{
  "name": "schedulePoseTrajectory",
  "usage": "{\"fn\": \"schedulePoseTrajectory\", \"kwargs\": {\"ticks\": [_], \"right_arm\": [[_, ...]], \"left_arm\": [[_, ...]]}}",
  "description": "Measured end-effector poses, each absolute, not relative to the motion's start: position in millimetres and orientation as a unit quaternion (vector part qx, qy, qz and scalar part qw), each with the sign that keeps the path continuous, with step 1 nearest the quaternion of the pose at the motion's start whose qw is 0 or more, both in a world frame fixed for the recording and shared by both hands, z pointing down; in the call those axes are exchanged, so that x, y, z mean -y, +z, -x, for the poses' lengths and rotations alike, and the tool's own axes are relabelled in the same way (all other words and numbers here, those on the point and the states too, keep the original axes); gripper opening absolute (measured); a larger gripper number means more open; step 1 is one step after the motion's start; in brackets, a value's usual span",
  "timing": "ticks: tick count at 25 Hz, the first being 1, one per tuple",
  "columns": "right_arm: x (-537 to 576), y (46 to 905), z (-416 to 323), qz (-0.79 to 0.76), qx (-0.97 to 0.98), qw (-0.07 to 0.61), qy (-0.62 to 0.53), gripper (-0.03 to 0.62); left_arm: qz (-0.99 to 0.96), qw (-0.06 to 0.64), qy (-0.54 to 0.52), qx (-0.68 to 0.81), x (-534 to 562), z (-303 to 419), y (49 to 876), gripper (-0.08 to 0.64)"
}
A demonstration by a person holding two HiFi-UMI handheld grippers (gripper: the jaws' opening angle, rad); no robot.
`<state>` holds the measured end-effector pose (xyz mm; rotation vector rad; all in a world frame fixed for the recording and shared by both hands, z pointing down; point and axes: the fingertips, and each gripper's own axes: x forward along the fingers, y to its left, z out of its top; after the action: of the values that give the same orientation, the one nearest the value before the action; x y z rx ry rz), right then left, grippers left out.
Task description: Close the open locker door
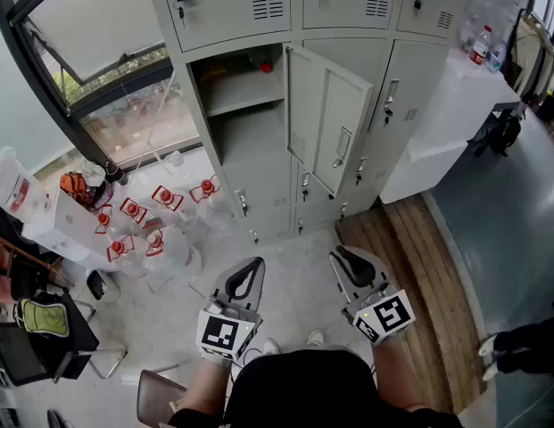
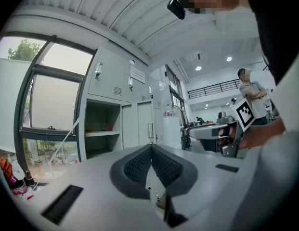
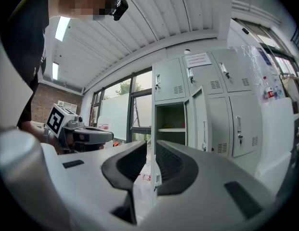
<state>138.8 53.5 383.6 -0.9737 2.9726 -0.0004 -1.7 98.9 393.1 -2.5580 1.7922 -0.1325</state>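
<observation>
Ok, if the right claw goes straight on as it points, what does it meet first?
Probably the shut lower locker door beneath the open compartment; nothing nearer shows, though depth is unclear.

No readable text, numbers or brands.
Only coded black-and-white square markers on the cubes of left gripper and right gripper; white notice sheet on an upper locker door, print too small to read; labels of bottles on the white counter likewise illegible.
</observation>
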Motion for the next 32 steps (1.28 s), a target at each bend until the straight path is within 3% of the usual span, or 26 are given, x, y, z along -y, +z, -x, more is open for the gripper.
{"fn": "schedulePoseTrajectory", "kwargs": {"ticks": [18,22,32], "right_arm": [[4,384,-201,0.296,-0.954,0.040,-0.015,0.077],[18,390,-211,0.299,-0.953,0.039,-0.021,0.076],[54,400,-177,0.311,-0.950,0.033,-0.021,0.077]], "left_arm": [[0.802,0.018,-0.056,-0.594,-48,-57,398,0.021],[0.791,-0.009,-0.078,-0.606,-43,-57,410,0.021],[0.806,0.003,-0.058,-0.589,0,-25,417,0.021]]}}
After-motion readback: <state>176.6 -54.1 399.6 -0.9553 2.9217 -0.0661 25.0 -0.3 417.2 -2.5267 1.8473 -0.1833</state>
